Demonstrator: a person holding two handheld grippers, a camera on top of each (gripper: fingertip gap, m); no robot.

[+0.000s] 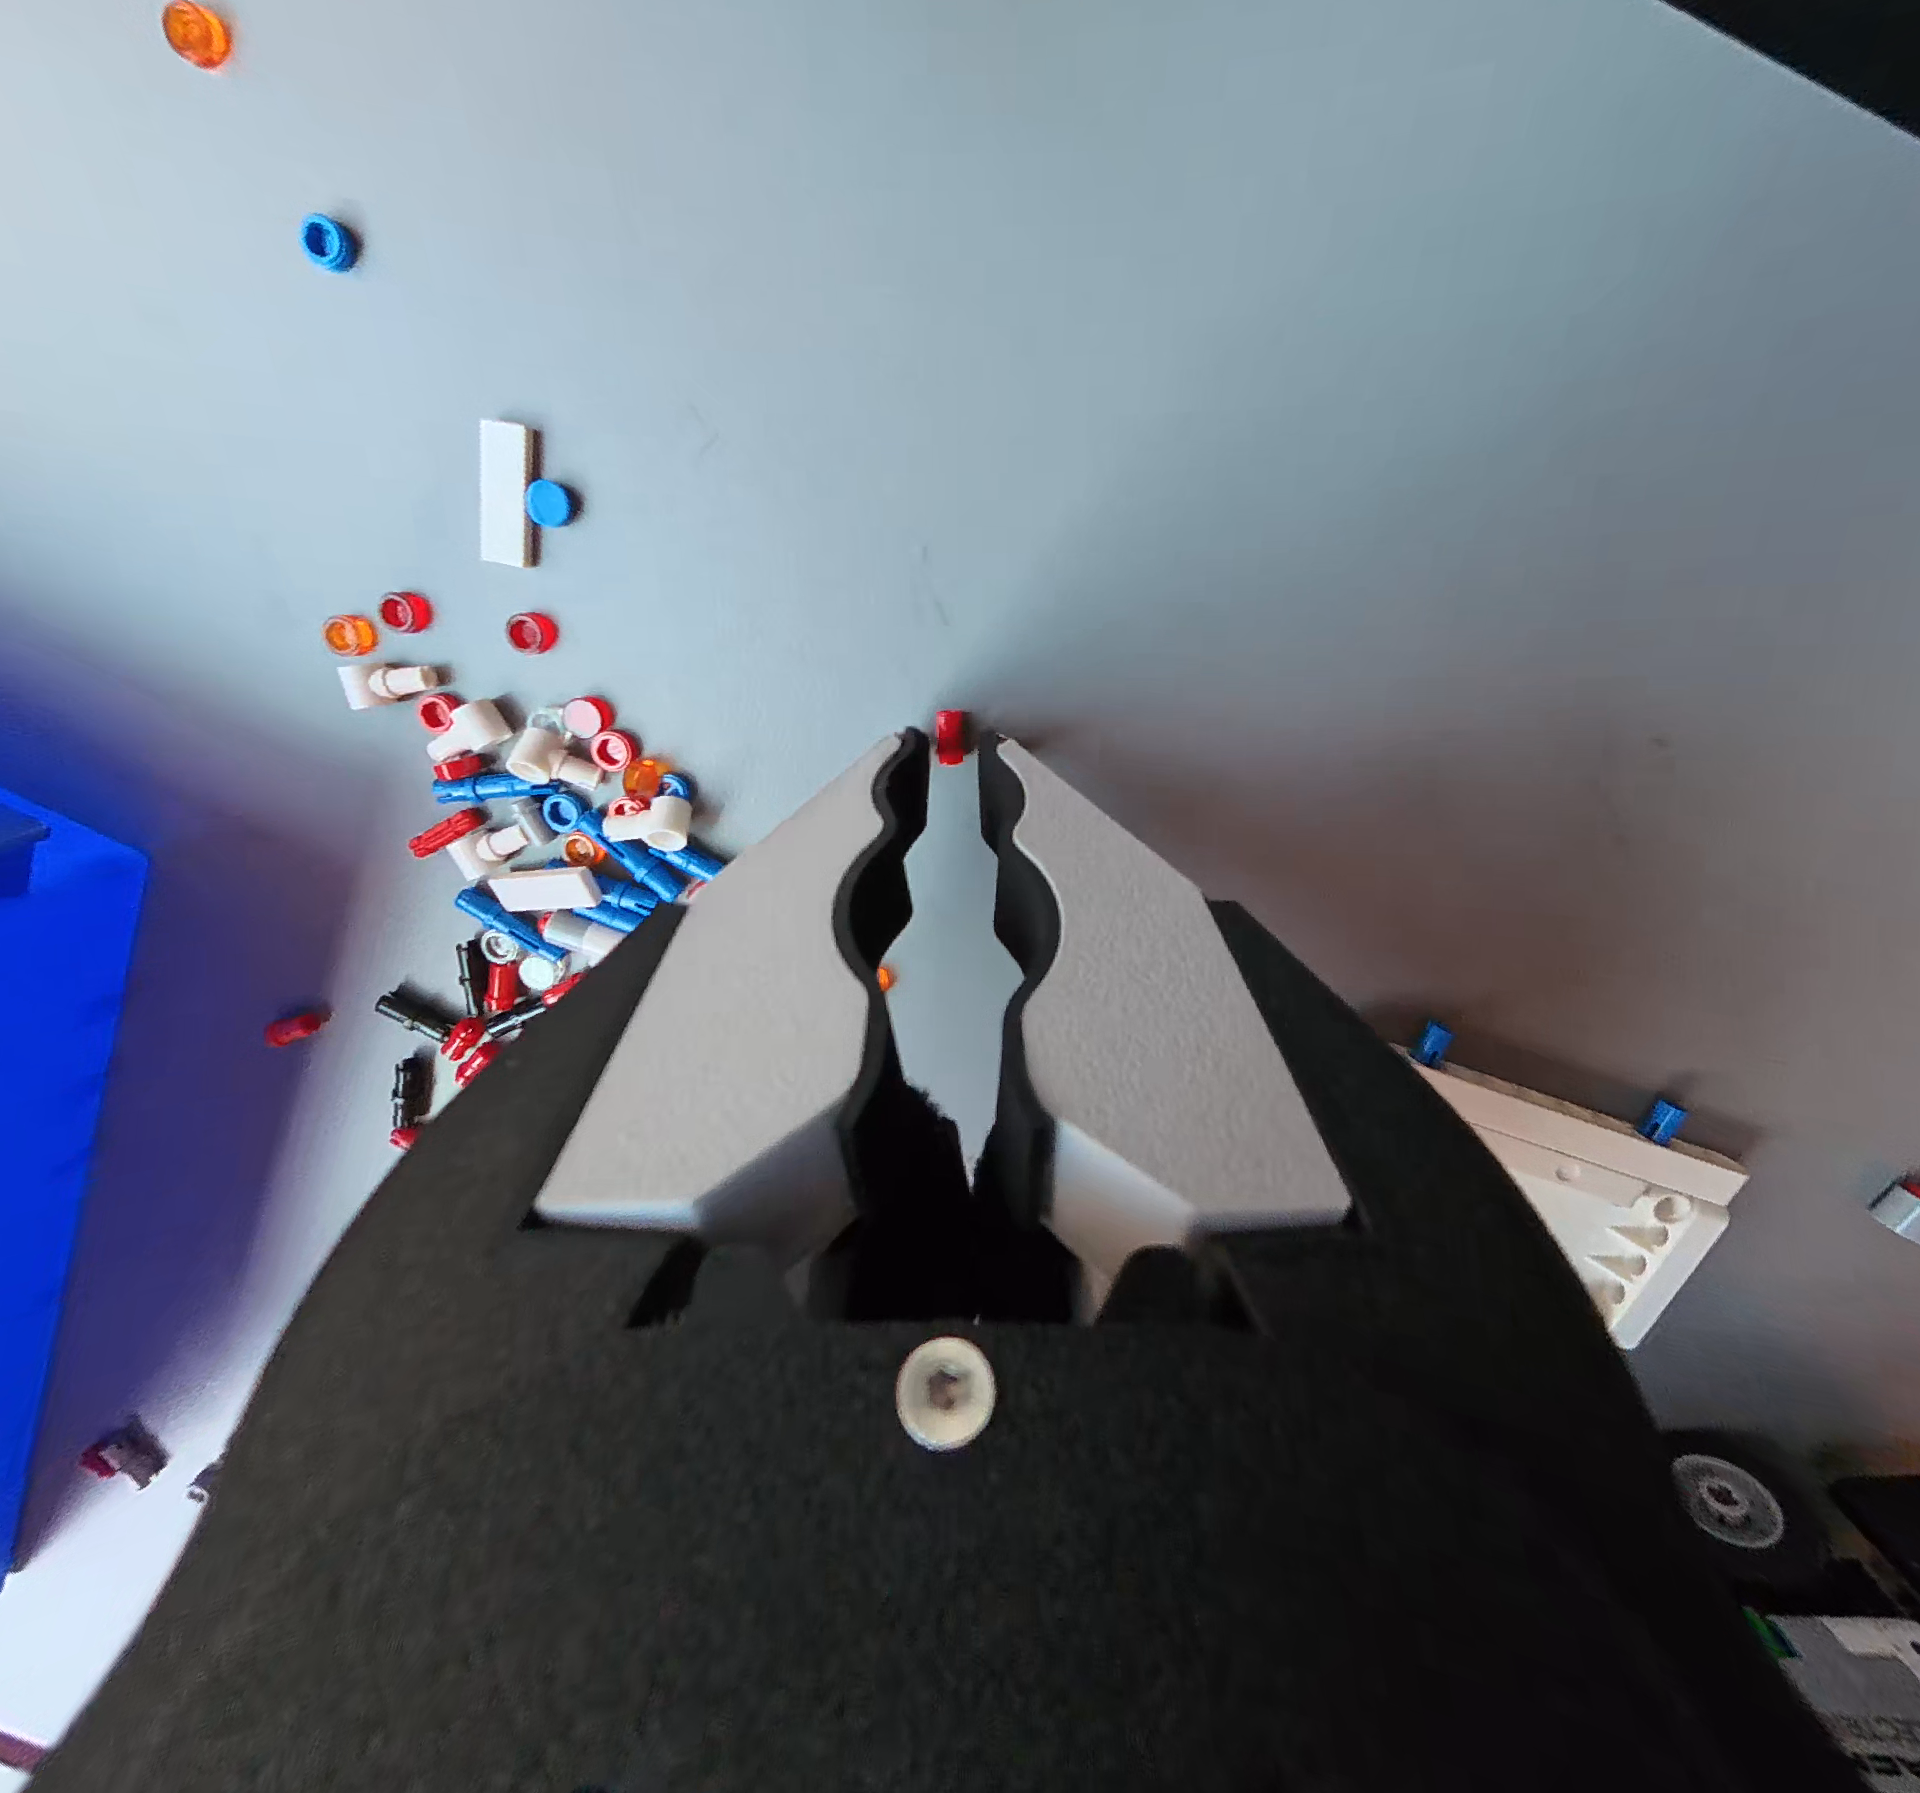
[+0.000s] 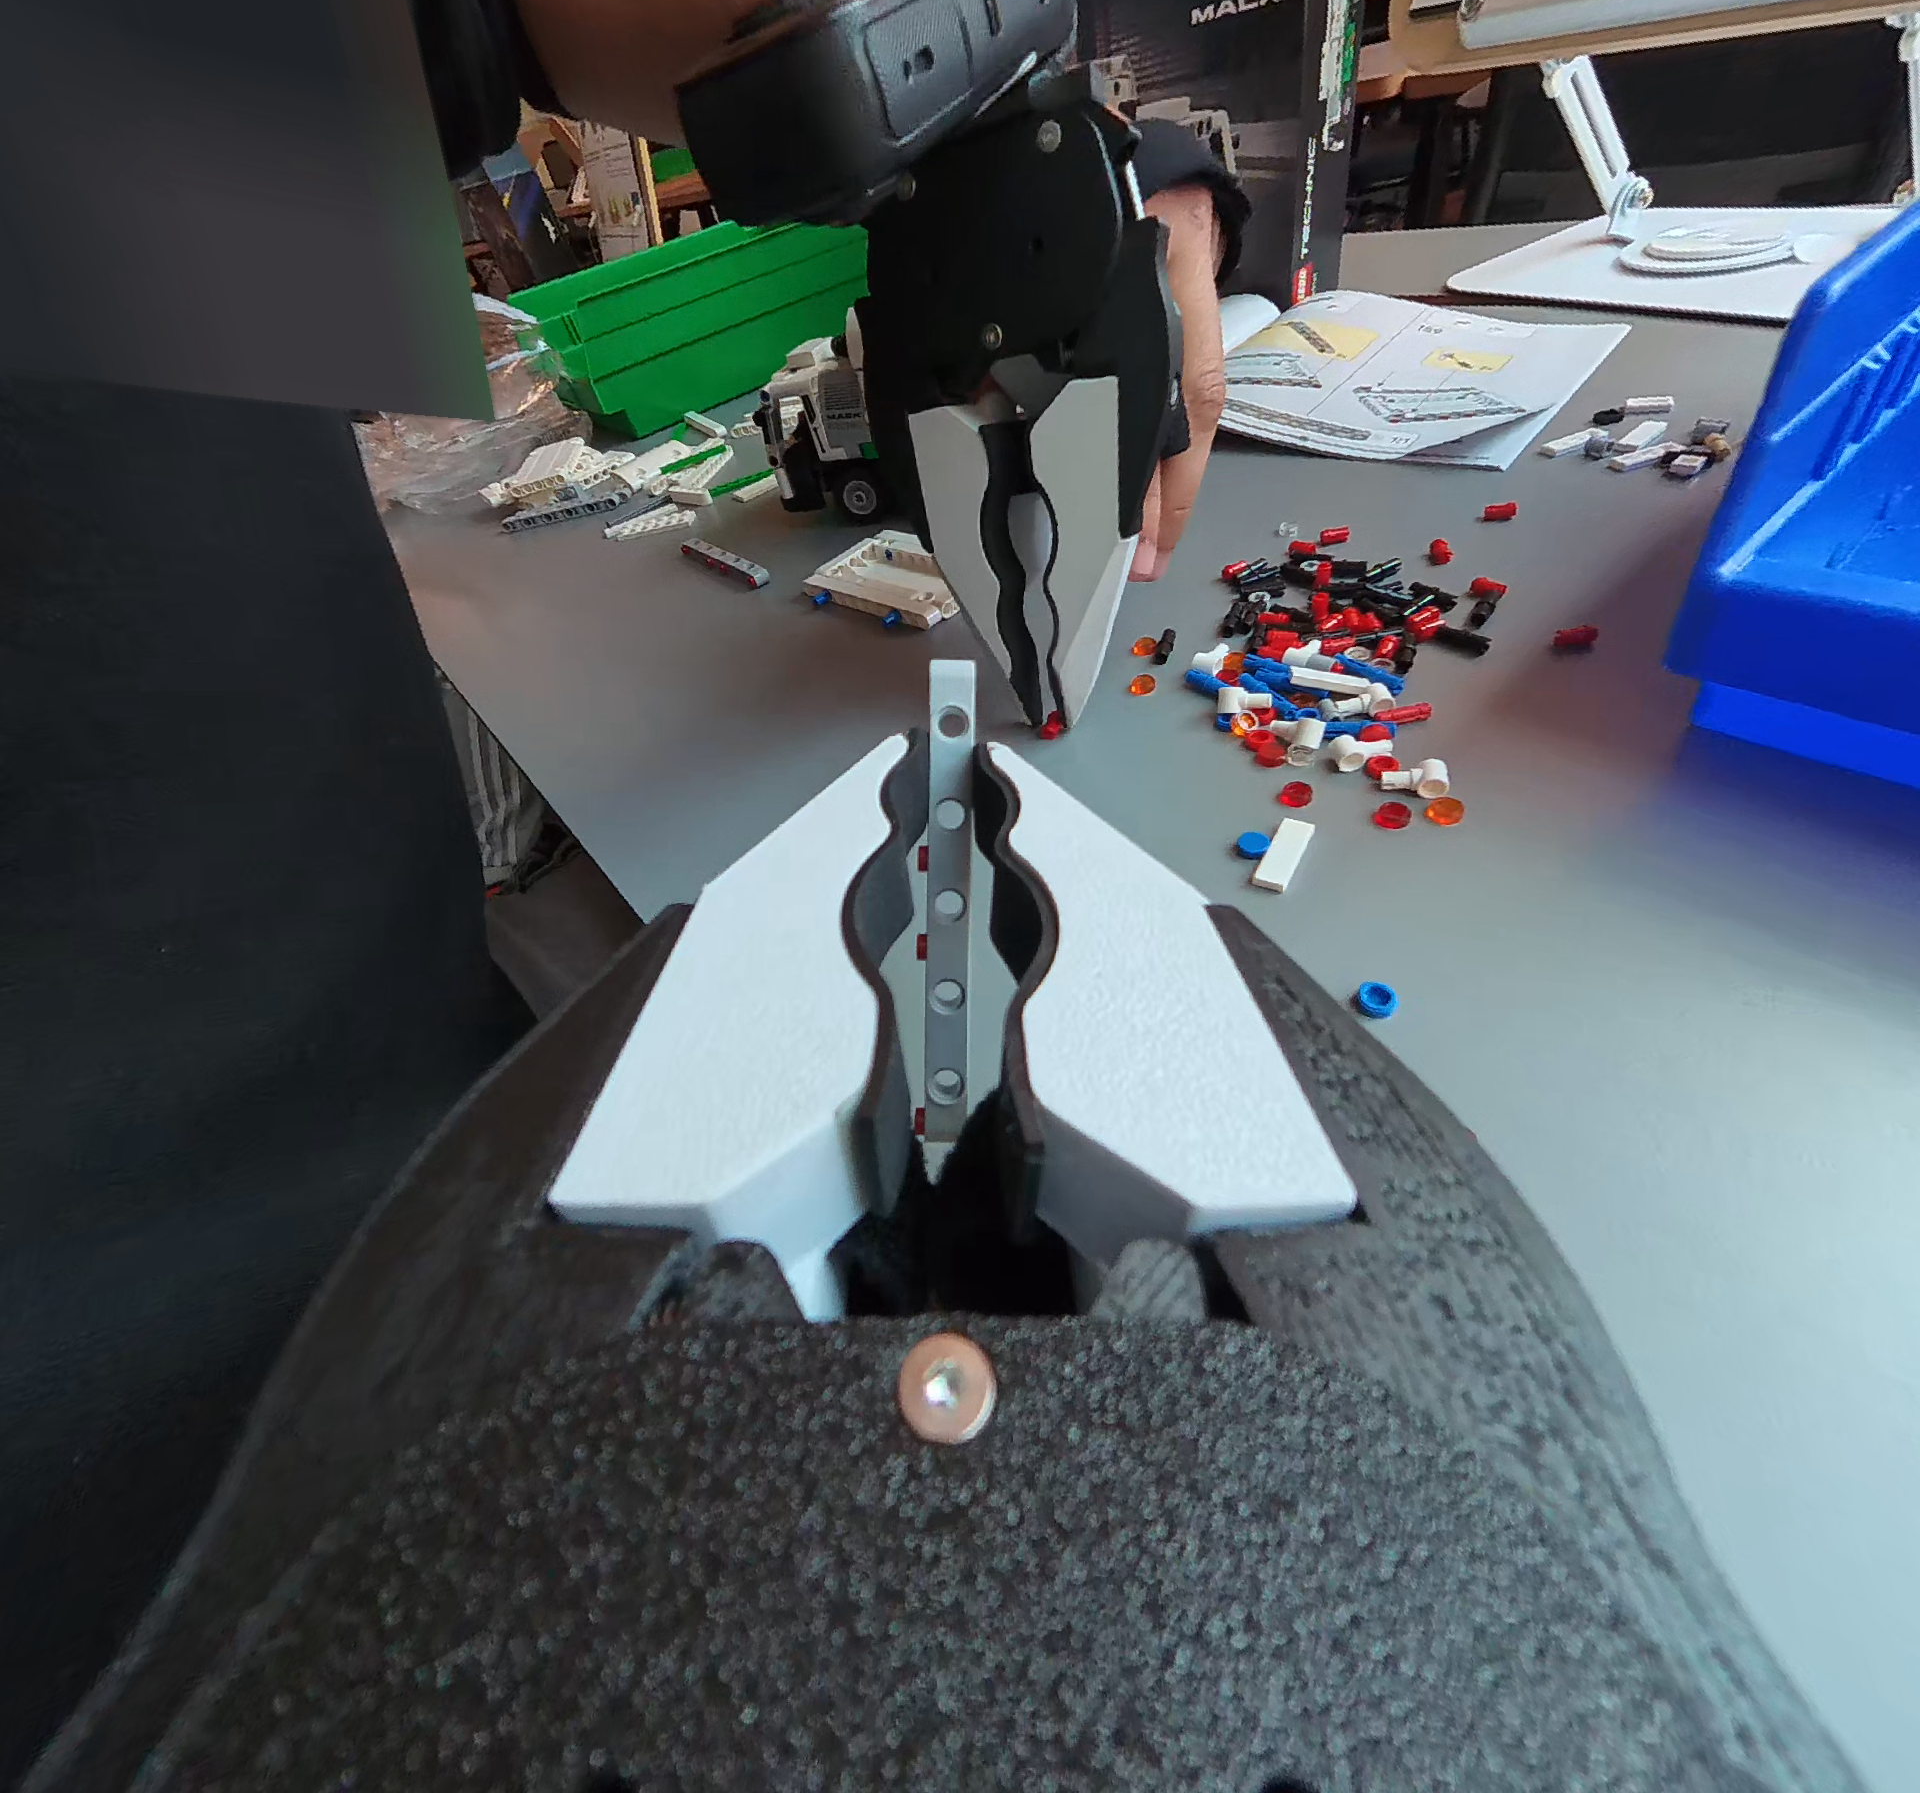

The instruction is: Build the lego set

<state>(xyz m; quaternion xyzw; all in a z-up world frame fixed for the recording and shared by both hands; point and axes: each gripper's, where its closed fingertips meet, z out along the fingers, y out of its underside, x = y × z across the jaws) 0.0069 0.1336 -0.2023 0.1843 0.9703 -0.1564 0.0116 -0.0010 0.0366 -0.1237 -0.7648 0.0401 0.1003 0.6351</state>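
Right wrist view: right hand-held gripper [image 2: 948,756] pinching grey beam [image 2: 950,902]; left hand-held gripper [image 2: 1049,720] nipping red pin [image 2: 1051,727]; printed box [image 2: 1226,81] behind.

The left wrist view looks steeply down along its own fingers at the grey table [image 1: 1247,393], very near the surface. The right wrist view sits higher and farther back, and it faces forward across the table toward the left gripper [image 2: 1047,720]. Both views share the pile of small parts [image 1: 540,860] and the blue bin [image 2: 1818,517].
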